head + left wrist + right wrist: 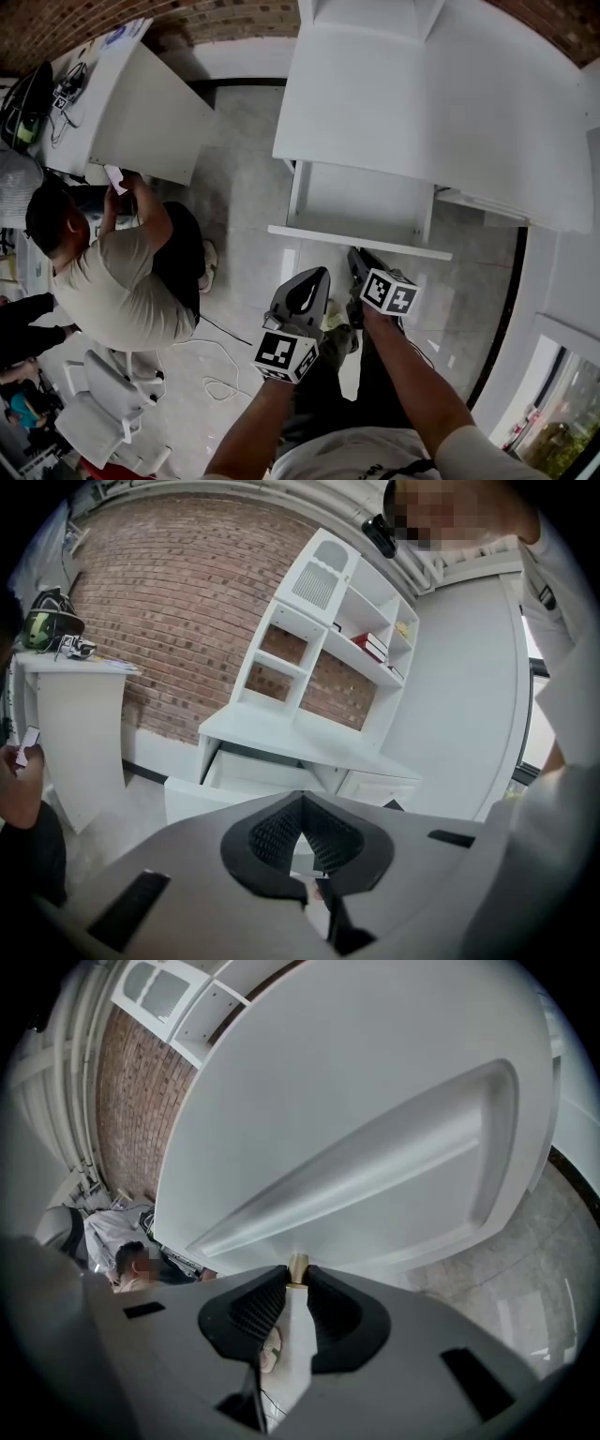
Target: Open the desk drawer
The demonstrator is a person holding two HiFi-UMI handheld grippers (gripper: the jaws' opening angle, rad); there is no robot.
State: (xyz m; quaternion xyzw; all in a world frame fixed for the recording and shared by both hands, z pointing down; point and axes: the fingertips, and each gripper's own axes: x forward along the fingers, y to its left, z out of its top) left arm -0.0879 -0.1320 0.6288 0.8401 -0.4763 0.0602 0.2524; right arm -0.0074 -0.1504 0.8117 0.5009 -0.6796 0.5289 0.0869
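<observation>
The white desk (422,103) has its drawer (361,202) pulled out toward me, its front panel (309,232) standing clear of the desk. My right gripper (356,255) is at that front panel. In the right gripper view the drawer front (375,1129) fills the frame and the right gripper (298,1274) is shut on a small brass-stemmed knob (298,1264). My left gripper (317,277) hangs short of the drawer, to the left of the right one. In the left gripper view the left gripper (302,803) has its jaw tips meeting with nothing between them, and the open drawer (202,794) lies ahead.
A person (112,272) crouches at the left beside a second white desk (141,112). A white cable (220,380) lies on the floor and a white chair (103,403) stands at the lower left. A shelf unit (328,621) rises over the desk. A glass door (562,394) is at the right.
</observation>
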